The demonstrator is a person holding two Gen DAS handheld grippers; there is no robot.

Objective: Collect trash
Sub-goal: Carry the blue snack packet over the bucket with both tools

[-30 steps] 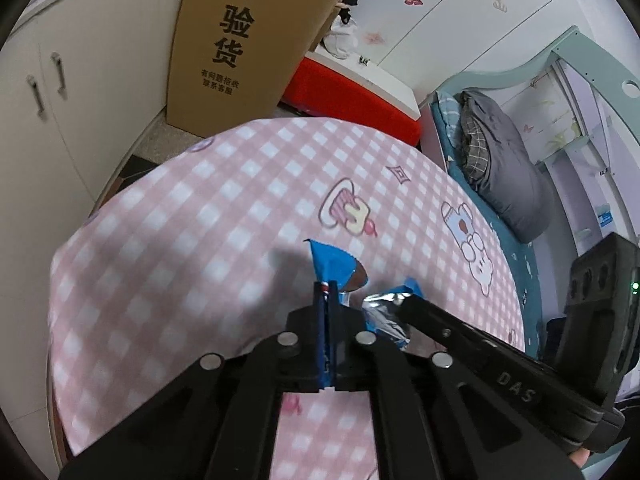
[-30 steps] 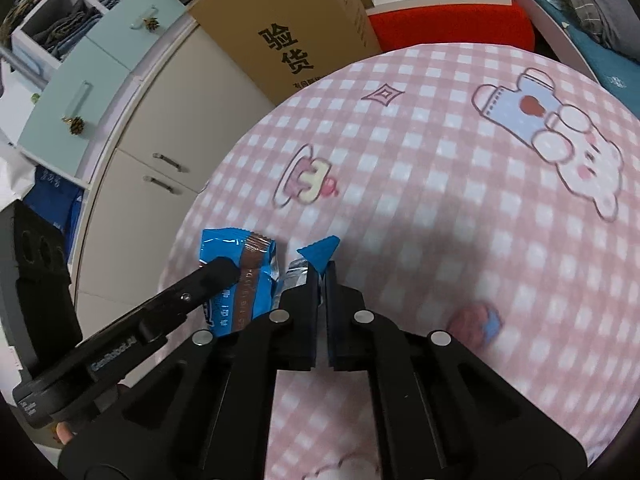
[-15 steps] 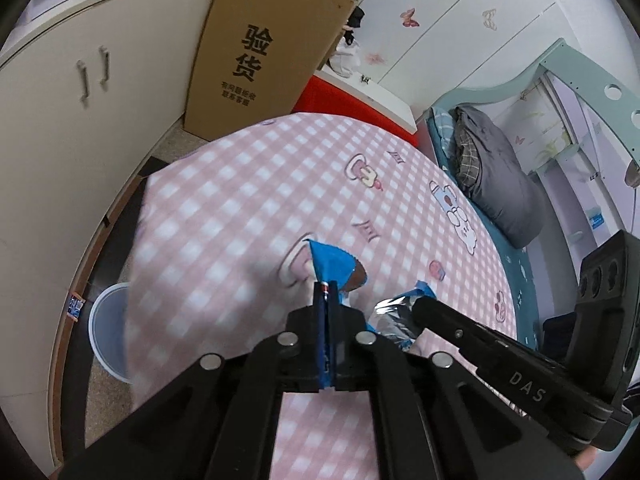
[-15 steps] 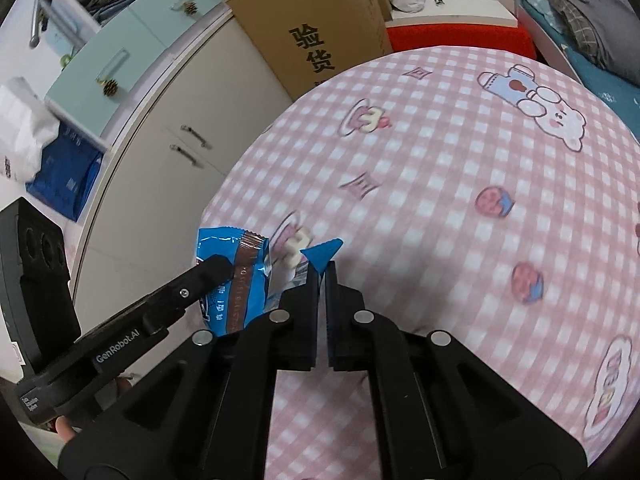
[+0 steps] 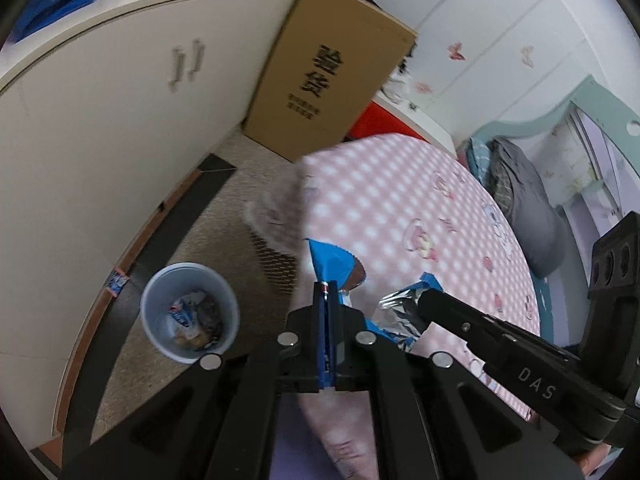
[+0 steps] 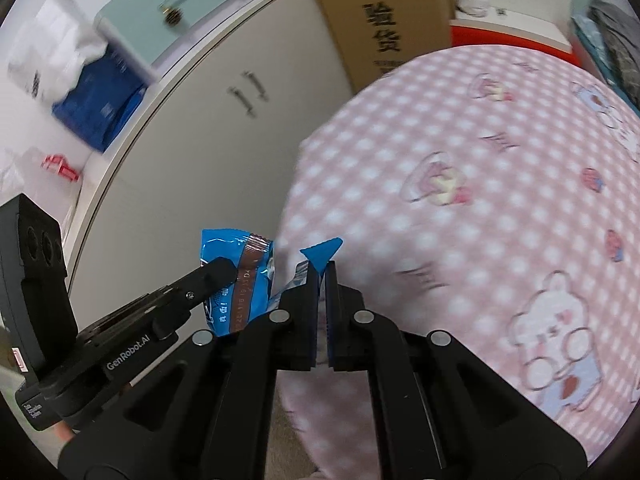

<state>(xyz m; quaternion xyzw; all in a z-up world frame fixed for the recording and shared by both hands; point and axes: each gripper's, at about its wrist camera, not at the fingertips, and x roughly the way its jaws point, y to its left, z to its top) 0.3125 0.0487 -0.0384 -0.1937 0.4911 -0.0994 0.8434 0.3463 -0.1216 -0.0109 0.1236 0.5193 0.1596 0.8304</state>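
The pink checked table fills the right of the left wrist view, and past its edge, low on the floor, the pale blue bin is seen, already holding scraps. The blue wrapper is carried in the air at that edge, stretched between both tools. It is pinched by the left gripper, jaws pressed tight on one end; its other end, a blue corner showing, is clamped by the right gripper. From the wrapper, the bin is judged to lie down and leftward, so the left gripper is the nearer. The wrapper's long axis is taken to run across, gripper to gripper.
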